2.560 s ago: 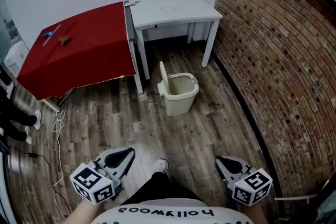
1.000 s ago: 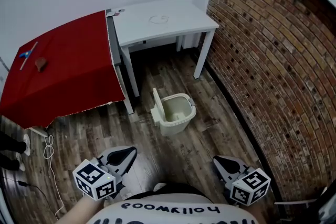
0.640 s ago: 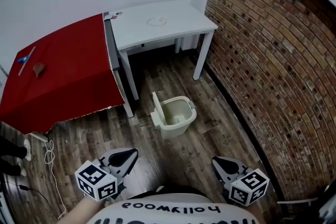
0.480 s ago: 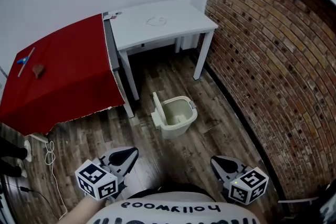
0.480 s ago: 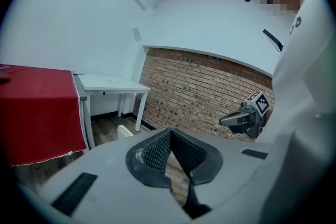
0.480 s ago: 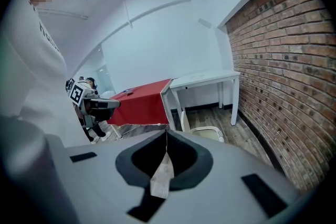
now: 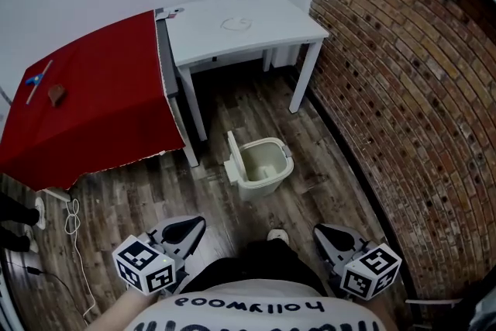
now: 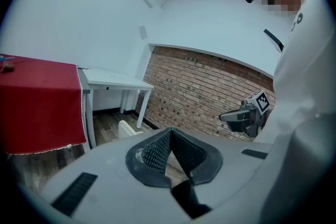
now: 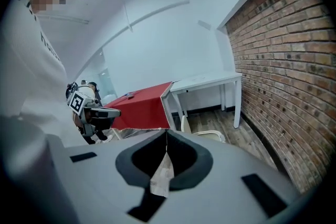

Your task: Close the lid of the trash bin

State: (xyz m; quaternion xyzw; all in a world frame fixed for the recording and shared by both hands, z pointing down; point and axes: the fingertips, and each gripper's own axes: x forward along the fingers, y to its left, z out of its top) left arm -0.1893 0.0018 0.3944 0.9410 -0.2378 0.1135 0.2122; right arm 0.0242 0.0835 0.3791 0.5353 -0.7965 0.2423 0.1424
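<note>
- The cream plastic trash bin stands open on the wooden plank floor. It sits in the middle of the room, just near of the white table and right of the table draped in red cloth, with the brick wall further off to its right.
- Its flat cream lid stands upright along the bin's left edge, so the mouth is fully uncovered. The hinge is too small to make out here, though it probably runs along that left edge.
- The left gripper is clenched with its jaws pressed tip to tip, and nothing lies between them.
- The right gripper is likewise clenched and empty.
- Both grippers hang low at the near side, well apart from the bin, and neither touches it.
- The step in hand looks like the approach, and the closing itself has not begun.
- The next move calls for getting closer and bringing one gripper to the lid's upper edge from the left. It should then tip the lid rightward and down until it lies flat over the rim.
- Clenched jaws should do as a blunt pusher, so no grasp seems needed.
</note>
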